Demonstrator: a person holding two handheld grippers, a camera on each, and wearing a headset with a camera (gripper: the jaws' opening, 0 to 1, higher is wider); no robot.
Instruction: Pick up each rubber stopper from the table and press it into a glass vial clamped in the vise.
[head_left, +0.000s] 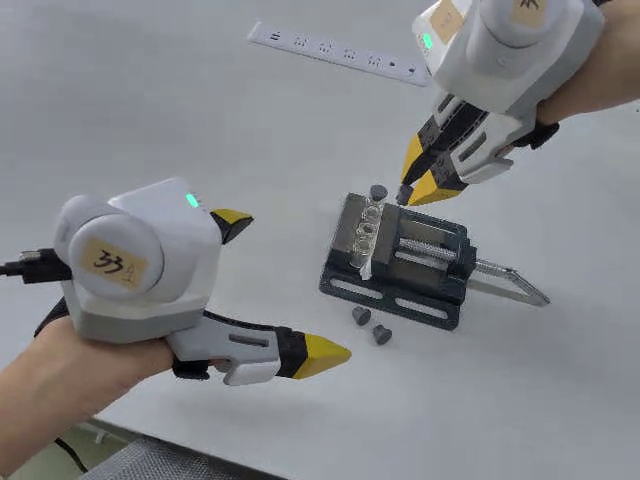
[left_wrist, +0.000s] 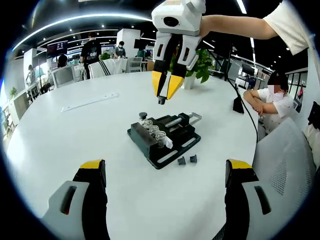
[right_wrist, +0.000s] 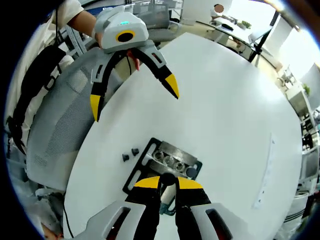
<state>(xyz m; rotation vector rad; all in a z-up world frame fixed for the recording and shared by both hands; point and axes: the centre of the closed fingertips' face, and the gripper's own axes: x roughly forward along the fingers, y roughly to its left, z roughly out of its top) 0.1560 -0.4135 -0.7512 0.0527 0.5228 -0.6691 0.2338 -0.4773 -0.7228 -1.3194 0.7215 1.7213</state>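
A black vise (head_left: 440, 262) (left_wrist: 172, 142) (right_wrist: 145, 165) on the white table clamps a row of glass vials (head_left: 366, 234) (left_wrist: 153, 131) (right_wrist: 169, 161). My right gripper (head_left: 408, 194) (left_wrist: 162, 99) (right_wrist: 168, 183) hangs just above the vise's far end, shut on a grey rubber stopper (head_left: 404, 192) (right_wrist: 167, 178). Another stopper (head_left: 378, 191) (left_wrist: 143, 115) (right_wrist: 191, 171) sits beside that end of the vise. Two more stoppers (head_left: 361, 316) (left_wrist: 181, 160) (right_wrist: 125, 157) lie on the table in front of the vise. My left gripper (head_left: 285, 285) (left_wrist: 166, 165) (right_wrist: 135, 97) is open, held off to the left of the vise with nothing in it.
A white power strip (head_left: 340, 50) (left_wrist: 90, 101) (right_wrist: 265, 175) lies at the far side of the table. The vise's handle (head_left: 510, 280) sticks out to the right. A mesh chair (left_wrist: 285, 165) stands at the table's edge, and people sit in the background.
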